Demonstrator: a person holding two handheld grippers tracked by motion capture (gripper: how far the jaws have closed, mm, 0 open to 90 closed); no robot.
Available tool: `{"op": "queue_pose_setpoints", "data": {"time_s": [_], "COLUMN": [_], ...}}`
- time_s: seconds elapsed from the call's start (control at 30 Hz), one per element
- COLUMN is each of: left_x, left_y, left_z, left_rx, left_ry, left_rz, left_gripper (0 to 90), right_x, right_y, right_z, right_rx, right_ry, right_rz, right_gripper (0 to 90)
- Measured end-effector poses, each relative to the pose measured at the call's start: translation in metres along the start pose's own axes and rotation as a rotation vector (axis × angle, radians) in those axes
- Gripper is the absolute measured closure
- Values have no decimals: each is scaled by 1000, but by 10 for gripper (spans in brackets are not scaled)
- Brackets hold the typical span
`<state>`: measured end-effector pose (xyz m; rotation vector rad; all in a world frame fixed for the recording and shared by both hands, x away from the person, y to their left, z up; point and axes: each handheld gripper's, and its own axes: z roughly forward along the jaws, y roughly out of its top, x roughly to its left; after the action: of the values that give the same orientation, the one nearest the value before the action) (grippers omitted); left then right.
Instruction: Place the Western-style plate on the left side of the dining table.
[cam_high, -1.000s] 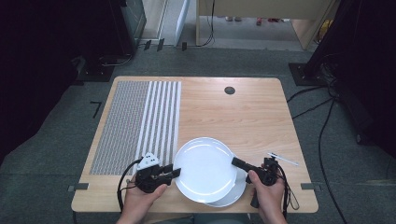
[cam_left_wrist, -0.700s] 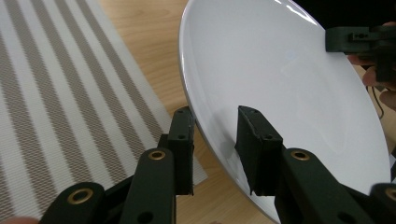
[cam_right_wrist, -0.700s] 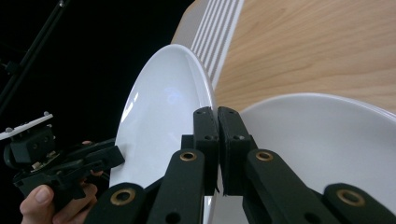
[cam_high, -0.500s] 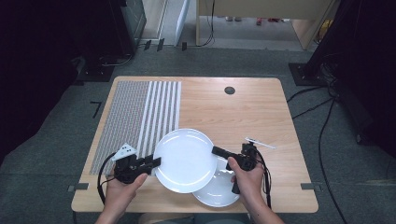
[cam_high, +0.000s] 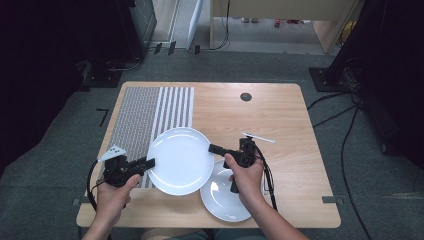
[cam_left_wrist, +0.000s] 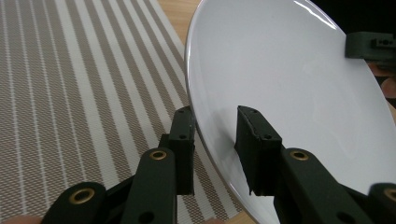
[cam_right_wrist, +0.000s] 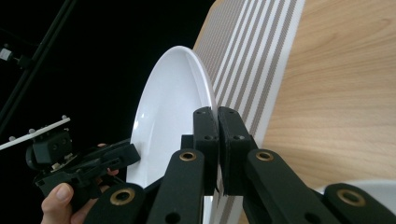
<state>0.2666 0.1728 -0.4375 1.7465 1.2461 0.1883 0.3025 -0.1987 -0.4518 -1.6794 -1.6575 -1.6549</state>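
Since a second ago the large white plate (cam_high: 179, 160) has travelled left, off the smaller plate (cam_high: 227, 195) it covered, and now sits partly over the striped mat (cam_high: 150, 115) toward the table's (cam_high: 280, 115) near left corner. Going left to right: the left gripper (cam_high: 148, 163), held in the person's left hand (cam_high: 114, 192), pinches the plate's left rim; its jaws have just finished closing, one pad above the rim and one below. The right gripper (cam_high: 212, 148) has its jaws pressed together on the opposite rim, seen edge-on between its pads in the right gripper view. Two holds on opposite edges likely keep the wide plate level while carried. The smaller plate rests near the table's front edge, under the right hand (cam_high: 246, 177).
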Motion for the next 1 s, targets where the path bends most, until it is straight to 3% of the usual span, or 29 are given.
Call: {"op": "queue_pose_setpoints", "data": {"time_s": [0.3,0.63,1.0], "left_x": [20,41,77], "left_y": [13,23,30], "left_z": [-8,-5,2], "left_rx": [-33,-32,-25], "left_ry": [35,76,130], "left_rz": [-31,-59,-116], "left_gripper": [707,707,705], "right_x": [5,8,8], "right_y": [5,9,16], "right_z": [27,54,97], "right_rx": [10,16,36], "right_ry": [-4,-15,-51], "right_rz": [16,44,48], "right_gripper": [886,886,886]}}
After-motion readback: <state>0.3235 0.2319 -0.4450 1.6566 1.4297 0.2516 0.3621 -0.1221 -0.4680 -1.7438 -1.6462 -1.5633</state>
